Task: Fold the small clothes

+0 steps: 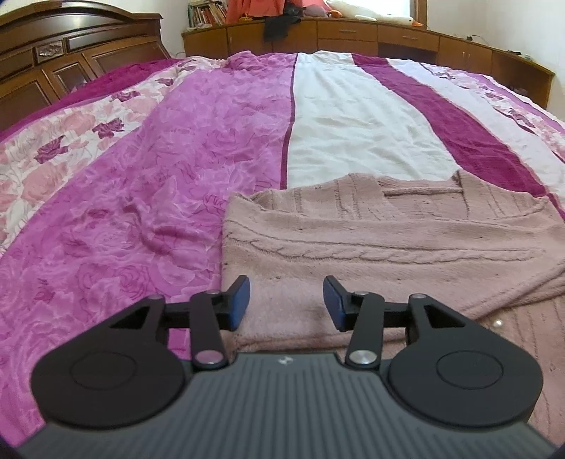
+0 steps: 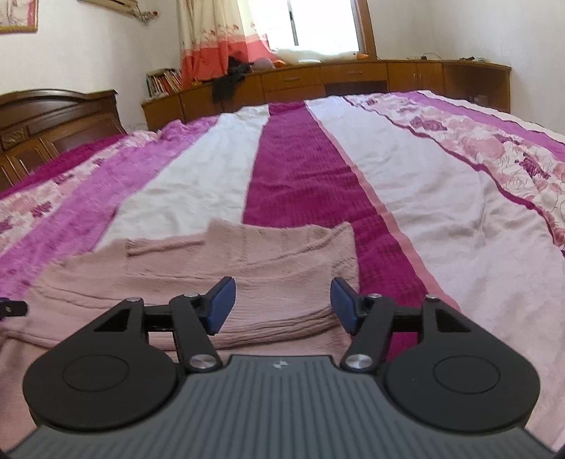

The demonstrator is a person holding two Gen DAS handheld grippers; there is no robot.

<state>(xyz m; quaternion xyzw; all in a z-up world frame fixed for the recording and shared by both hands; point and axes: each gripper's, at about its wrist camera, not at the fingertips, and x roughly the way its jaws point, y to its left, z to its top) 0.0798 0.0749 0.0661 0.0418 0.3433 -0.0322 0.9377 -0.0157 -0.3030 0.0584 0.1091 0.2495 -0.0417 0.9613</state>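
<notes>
This is a bedroom in a home. A wide bed with a striped pink, white and magenta floral bedspread [image 2: 406, 197] fills most of the view, with a dark carved wooden headboard [image 1: 53, 60] at its end. A low brown wooden cabinet [image 2: 353, 76] runs under the window [image 2: 317, 21], where a floral curtain [image 2: 212, 39] hangs. Colourful books [image 2: 164, 81] stand in the corner.
</notes>
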